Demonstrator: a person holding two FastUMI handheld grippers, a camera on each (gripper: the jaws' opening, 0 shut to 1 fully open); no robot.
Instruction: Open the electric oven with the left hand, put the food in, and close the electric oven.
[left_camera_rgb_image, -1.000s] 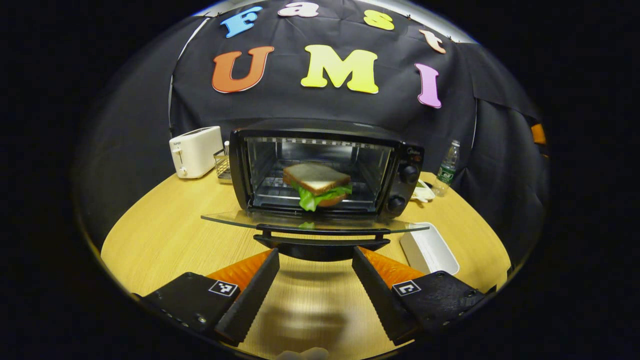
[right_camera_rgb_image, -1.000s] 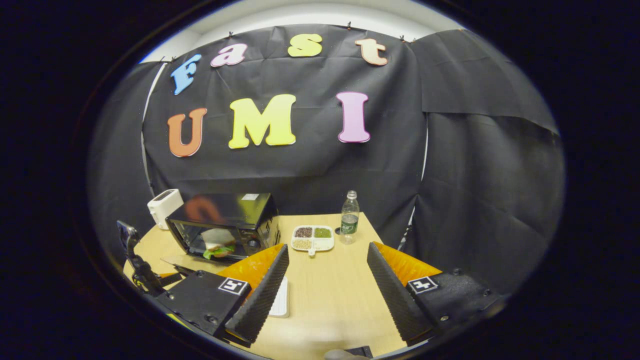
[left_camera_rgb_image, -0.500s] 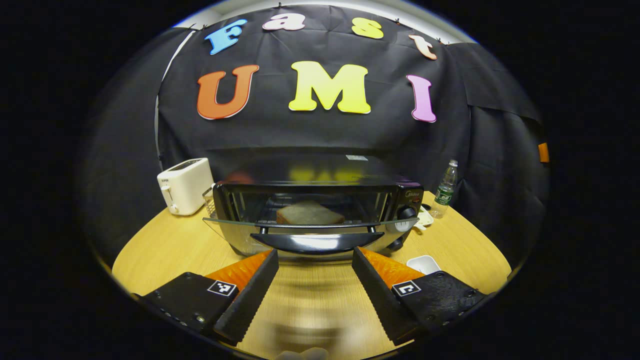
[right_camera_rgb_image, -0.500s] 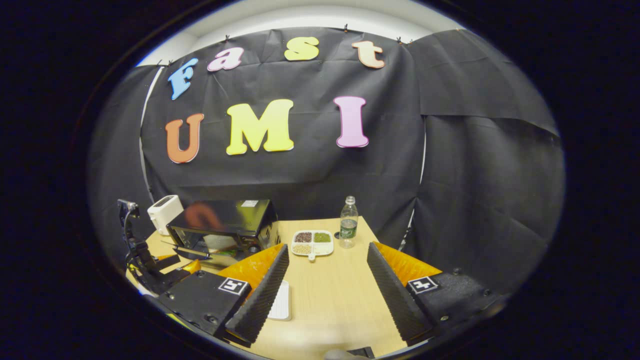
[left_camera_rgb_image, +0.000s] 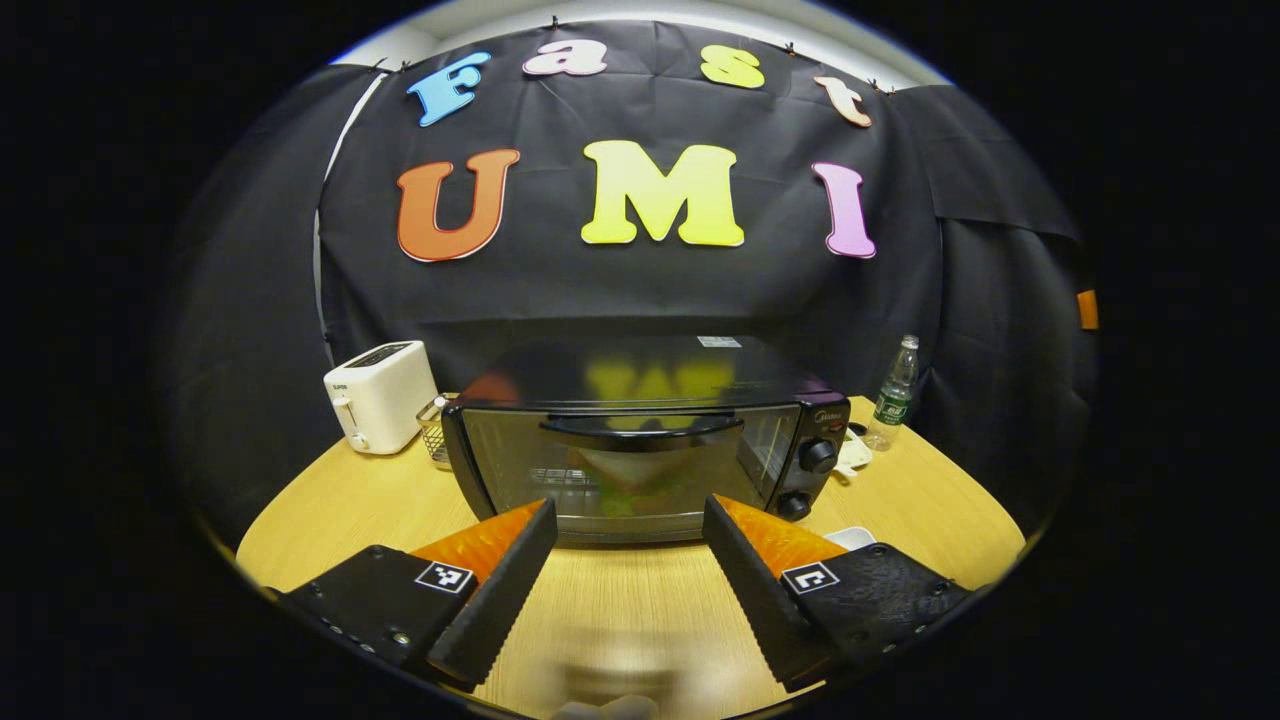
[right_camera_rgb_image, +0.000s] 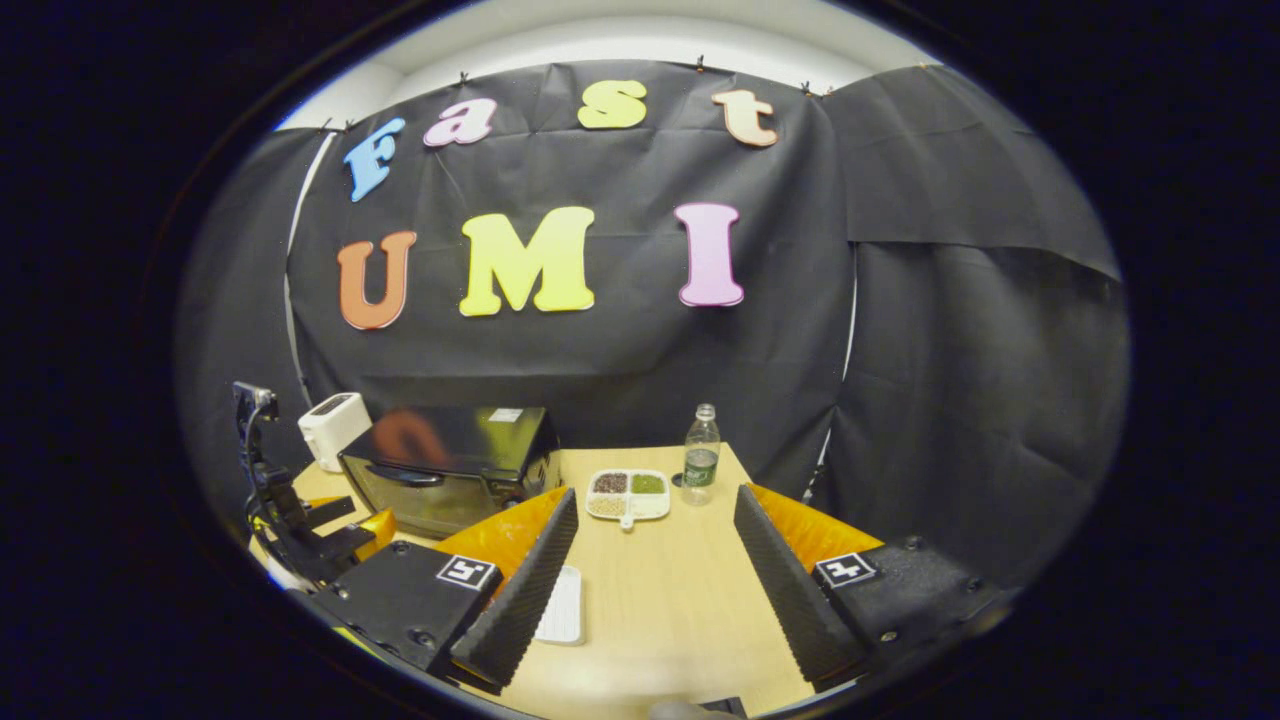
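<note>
The black electric oven (left_camera_rgb_image: 640, 440) stands on the wooden table with its glass door shut and the door handle (left_camera_rgb_image: 640, 430) up near the top edge. Through the glass the sandwich (left_camera_rgb_image: 625, 480) shows dimly inside. My left gripper (left_camera_rgb_image: 630, 520) is open just in front of the door, holding nothing. In the right gripper view the oven (right_camera_rgb_image: 445, 465) is at the left with its door shut, and the left gripper (right_camera_rgb_image: 330, 525) hovers before it. My right gripper (right_camera_rgb_image: 655, 510) is open and empty over the table, well to the right of the oven.
A white toaster (left_camera_rgb_image: 380, 395) and a small wire basket (left_camera_rgb_image: 436, 440) stand left of the oven. A water bottle (right_camera_rgb_image: 700, 455) and a divided dish of grains (right_camera_rgb_image: 628, 493) sit at the back right. A white tray (right_camera_rgb_image: 562, 605) lies near the right gripper.
The oven door swung up from flat open to fully shut. My left gripper rose and drew back a little from the door. The right gripper barely moved.
</note>
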